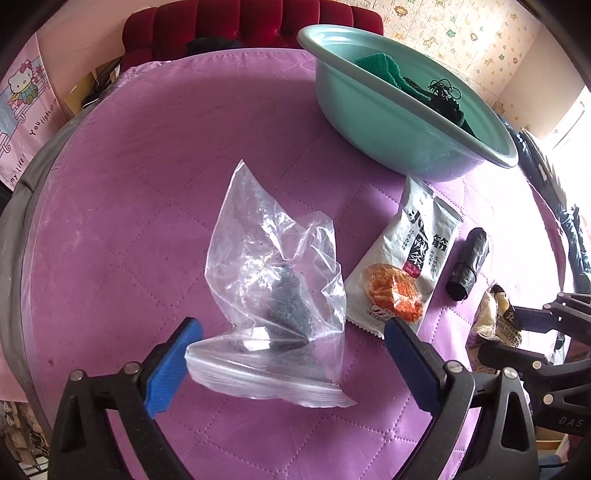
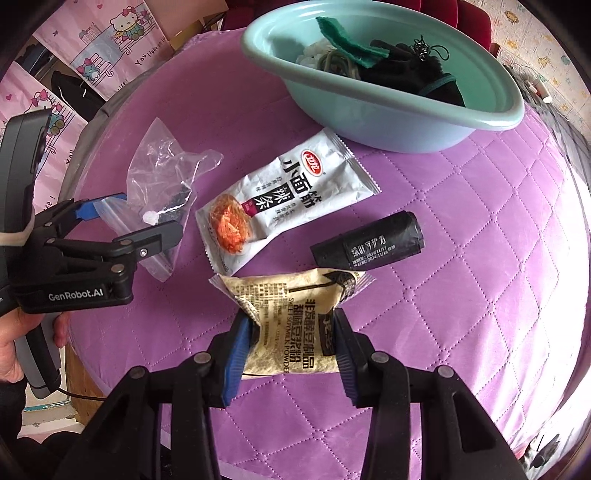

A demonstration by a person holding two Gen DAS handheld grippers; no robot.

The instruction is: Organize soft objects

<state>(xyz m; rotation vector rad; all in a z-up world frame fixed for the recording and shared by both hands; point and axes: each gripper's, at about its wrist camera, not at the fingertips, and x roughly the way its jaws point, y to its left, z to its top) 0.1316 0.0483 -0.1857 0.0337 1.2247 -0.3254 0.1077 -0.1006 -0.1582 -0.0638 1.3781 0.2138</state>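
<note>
A crumpled clear zip bag with something dark inside lies on the purple quilted cover. My left gripper stands open around the bag's near end, and its right pad is clear of the plastic. From the right wrist view, the left gripper hovers over that zip bag. My right gripper is shut on a beige soy milk powder packet, which is pinched at its waist. The same packet shows at the right edge of the left wrist view.
A teal basin at the back holds a green cloth and dark soft items. A white snack packet and a black roll lie mid-table. A person's hand holds the left tool. A red sofa stands behind.
</note>
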